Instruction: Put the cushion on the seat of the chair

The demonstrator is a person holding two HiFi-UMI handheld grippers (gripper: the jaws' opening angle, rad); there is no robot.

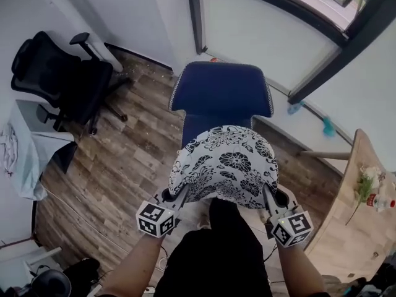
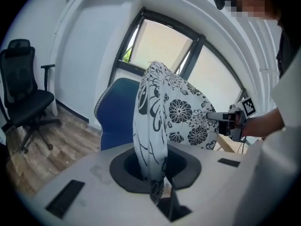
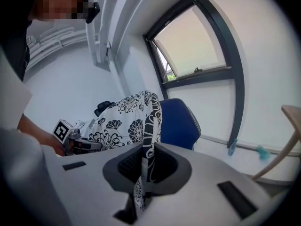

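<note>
A white cushion with black flower print hangs in front of me, held by both near corners. My left gripper is shut on its left edge, and my right gripper is shut on its right edge. Beyond and below the cushion stands a blue chair, its backrest toward the window and its seat largely hidden by the cushion. In the left gripper view the cushion rises from between the jaws, with the blue chair behind. In the right gripper view the cushion's edge is pinched in the jaws beside the chair.
A black office chair stands at the left on the wood floor, next to a pale table. A wooden table with a small bottle and flowers is at the right. A window frame and a white wall run behind the blue chair.
</note>
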